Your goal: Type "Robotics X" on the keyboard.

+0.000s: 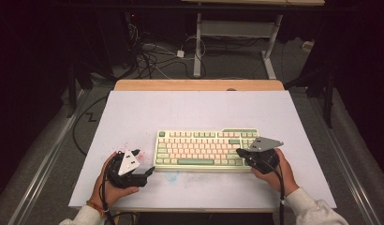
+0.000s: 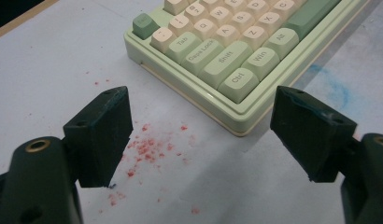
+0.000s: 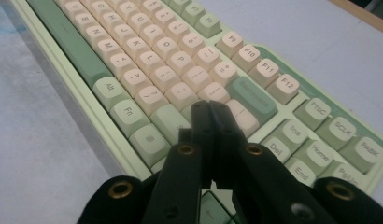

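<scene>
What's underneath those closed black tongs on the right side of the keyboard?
The right tongs, shut with nothing between them, sit over the keyboard near its Enter key area. Cream and green keys show around them. The keys directly below the tips are covered, so contact can't be judged.

Keyboard [image 1: 206, 149]: pale green case, cream-pink keys, sage green modifier keys. Table [image 1: 195, 110]: pale lilac-white, red specks between left gripper [image 2: 203, 135] black fingers [image 2: 103, 135], blue smudge beyond right-hand finger.
</scene>
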`<state>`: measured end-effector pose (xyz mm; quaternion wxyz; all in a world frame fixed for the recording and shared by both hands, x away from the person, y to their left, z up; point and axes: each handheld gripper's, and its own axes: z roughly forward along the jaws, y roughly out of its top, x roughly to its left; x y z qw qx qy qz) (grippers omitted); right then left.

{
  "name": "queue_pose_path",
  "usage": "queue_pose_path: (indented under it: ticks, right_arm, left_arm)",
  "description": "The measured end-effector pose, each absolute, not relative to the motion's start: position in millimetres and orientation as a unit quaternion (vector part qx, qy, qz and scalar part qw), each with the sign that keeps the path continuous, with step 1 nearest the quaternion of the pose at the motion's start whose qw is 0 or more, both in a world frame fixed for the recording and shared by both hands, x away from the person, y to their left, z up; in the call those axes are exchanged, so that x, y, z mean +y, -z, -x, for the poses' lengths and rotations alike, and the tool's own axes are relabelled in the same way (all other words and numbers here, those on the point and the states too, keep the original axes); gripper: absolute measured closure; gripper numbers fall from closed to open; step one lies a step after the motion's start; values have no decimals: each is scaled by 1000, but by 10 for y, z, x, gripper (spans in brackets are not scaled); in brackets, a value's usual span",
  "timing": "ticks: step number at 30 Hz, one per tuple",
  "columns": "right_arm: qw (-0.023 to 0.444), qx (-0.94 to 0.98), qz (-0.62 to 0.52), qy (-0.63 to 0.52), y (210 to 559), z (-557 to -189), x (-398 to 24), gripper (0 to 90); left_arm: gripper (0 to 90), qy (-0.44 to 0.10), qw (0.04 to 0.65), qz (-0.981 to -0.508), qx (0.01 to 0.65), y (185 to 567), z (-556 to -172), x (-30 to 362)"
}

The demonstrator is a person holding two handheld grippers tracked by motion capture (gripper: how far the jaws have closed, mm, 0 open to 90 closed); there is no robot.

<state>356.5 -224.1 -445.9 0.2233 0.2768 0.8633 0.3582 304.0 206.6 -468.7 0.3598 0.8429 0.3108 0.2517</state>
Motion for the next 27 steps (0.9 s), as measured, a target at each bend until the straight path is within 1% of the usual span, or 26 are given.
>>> queue_pose_path:
  ticks: [5,10,14,16,17,18,19,21,22,23,24,25,26,27]
  right_arm:
    - [217,870,-277,-346,4531,-3643,-2190,900]
    - [215,872,-276,-343,4536,-3631,-2173,900]
    - [211,874,-270,-345,4545,-3605,-2164,900]
    - [211,877,-267,-339,4570,-3598,-2147,900]
    - [210,876,-267,-343,4577,-3594,-2147,900]
    - [210,876,-267,-343,4575,-3598,-2149,900]
    - [210,876,-267,-343,4574,-3598,-2152,900]
    - [209,874,-270,-346,4580,-3594,-2159,900]
    - [210,874,-269,-346,4582,-3590,-2159,900]
    - [211,873,-270,-346,4584,-3585,-2158,900]
    - [213,873,-269,-346,4585,-3582,-2158,900]
    - [214,873,-269,-346,4588,-3581,-2158,900]
    - [214,873,-268,-346,4588,-3579,-2158,900]
    - [215,873,-269,-346,4589,-3577,-2158,900]
  left_arm:
    - [197,-252,359,-843,312,4687,-3034,2074]
    - [199,-259,361,-841,311,4680,-3036,2088]
    - [200,-252,362,-841,314,4678,-3022,2080]
    - [222,-255,363,-842,308,4674,-3029,2079]
    - [266,-240,367,-846,302,4665,-3025,2071]
    - [321,-240,373,-848,291,4650,-3028,2073]
    - [350,-240,373,-848,291,4650,-3028,2073]
    - [457,-232,379,-847,292,4614,-3028,2071]
    - [476,-230,384,-844,294,4595,-3036,2078]
    - [520,-214,397,-840,303,4559,-3063,2098]
    - [561,-212,396,-840,305,4543,-3073,2097]
    - [583,-210,395,-840,306,4530,-3081,2090]
    - [631,-206,392,-844,304,4519,-3091,2081]
    - [707,-206,392,-844,304,4519,-3091,2081]
